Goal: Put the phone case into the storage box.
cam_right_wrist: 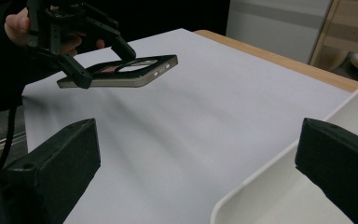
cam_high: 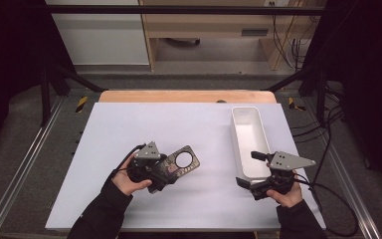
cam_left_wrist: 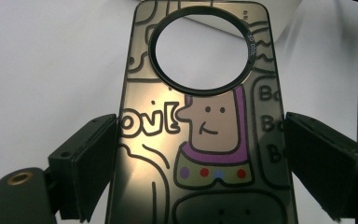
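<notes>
The left gripper is gripping a phone case by its long edges and holding it flat, lifted off the white table on the left side. The case is printed with cartoon figures and has a big round camera hole. The right gripper is sitting with jaws spread wide and nothing in them, just beside the near end of the white tray. Pickup looks done; getting the case over to the tray, probably the goal, is not yet done.
</notes>
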